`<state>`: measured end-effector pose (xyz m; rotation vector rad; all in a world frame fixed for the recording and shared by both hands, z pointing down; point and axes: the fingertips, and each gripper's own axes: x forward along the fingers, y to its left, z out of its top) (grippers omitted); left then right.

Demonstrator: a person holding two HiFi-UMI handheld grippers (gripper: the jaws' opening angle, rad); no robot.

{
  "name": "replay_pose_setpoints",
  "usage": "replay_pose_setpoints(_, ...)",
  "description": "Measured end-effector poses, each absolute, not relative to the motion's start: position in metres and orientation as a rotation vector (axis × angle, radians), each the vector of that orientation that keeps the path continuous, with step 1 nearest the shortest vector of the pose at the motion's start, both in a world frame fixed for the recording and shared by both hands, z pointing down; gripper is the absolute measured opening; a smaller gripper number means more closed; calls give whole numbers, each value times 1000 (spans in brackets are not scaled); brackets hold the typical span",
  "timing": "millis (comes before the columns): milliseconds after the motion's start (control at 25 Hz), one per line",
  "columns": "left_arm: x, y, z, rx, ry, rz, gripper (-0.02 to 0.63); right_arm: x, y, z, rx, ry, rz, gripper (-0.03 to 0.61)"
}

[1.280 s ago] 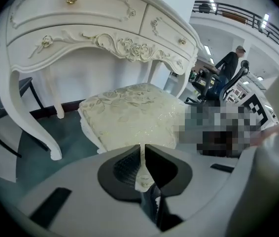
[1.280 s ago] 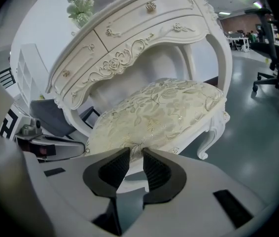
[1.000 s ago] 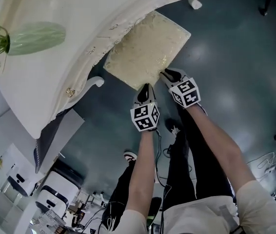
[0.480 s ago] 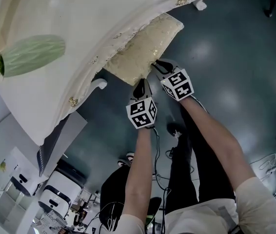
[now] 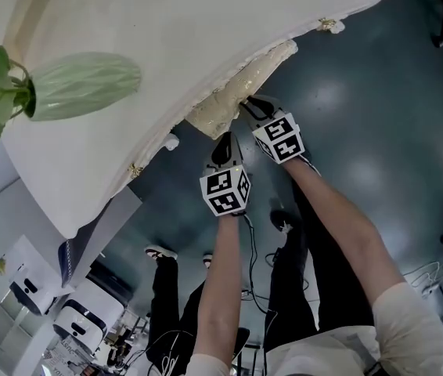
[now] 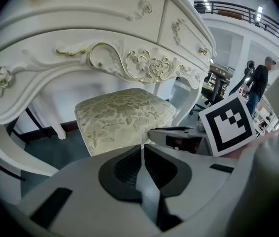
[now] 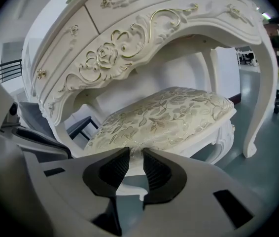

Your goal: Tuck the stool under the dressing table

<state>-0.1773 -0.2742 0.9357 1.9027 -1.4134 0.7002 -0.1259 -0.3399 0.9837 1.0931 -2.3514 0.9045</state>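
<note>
Stool [image 5: 241, 92] is lying straight ahead, partly under dressing table [image 5: 206, 37]; left gripper [image 5: 223, 143] is showing closed jaws, right gripper [image 5: 251, 106] narrow, empty ones.

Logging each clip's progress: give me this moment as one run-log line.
stool: mostly under dressing table | left hand-held gripper: shut, at seat edge | right hand-held gripper: jaws apart, at seat edge

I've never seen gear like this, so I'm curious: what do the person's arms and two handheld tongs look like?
Both the left gripper and right gripper are pale grey plastic tongs with black ribbed pads, each carrying a white cube printed with black square markers. A thin black cable hangs below the left one. The person wears short white sleeves.
</note>
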Motion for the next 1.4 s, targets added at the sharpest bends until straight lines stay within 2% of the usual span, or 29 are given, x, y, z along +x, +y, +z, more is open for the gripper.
replay_pose_setpoints(960,-219,-347,970,2021,-1553,650,32,-196,-422,983,1079,-2430,539,103)
replay_pose_setpoints(1160,-226,-328,950,1994,-1564,644,32,-198,-407,973,1011,-2382,430,91)
replay_pose_setpoints(1400,-232,-295,893,1973,-1577,640,32,-176,-356,917,976,-2356,410,91)
